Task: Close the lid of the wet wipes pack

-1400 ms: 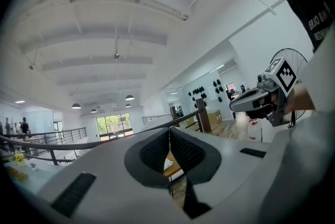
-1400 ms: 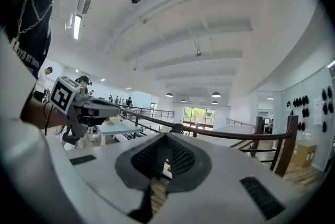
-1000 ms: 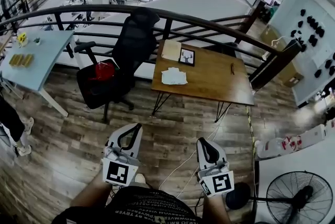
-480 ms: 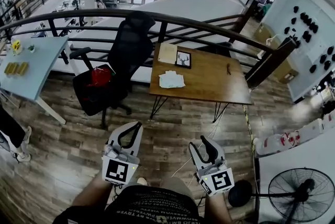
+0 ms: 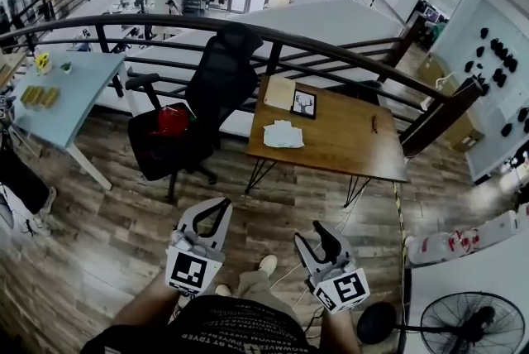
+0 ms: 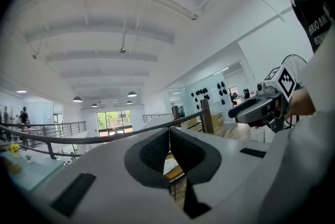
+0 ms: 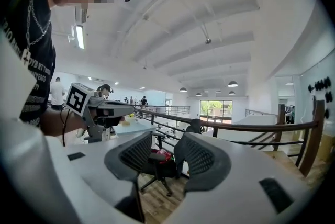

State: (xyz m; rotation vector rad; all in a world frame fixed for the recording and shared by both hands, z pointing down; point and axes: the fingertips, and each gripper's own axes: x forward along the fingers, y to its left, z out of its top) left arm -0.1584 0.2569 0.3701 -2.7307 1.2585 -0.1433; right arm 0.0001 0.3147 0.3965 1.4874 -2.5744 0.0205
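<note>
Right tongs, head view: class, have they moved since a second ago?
Yes. The right tongs have just been opening, nothing between them; against the floor fan their place hardly shifts.

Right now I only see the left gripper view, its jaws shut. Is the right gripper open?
Observer: Yes, the right gripper is open; its jaws have just been opening, nothing between them.
Operator: Where is the pack?
Observer: A white pack, likely the wipes, lies on the wooden table ahead, near a framed picture; its lid is too small to judge.
Operator: Are we close?
Observer: No, the left gripper and the right one hang over the floor, short of the table.
</note>
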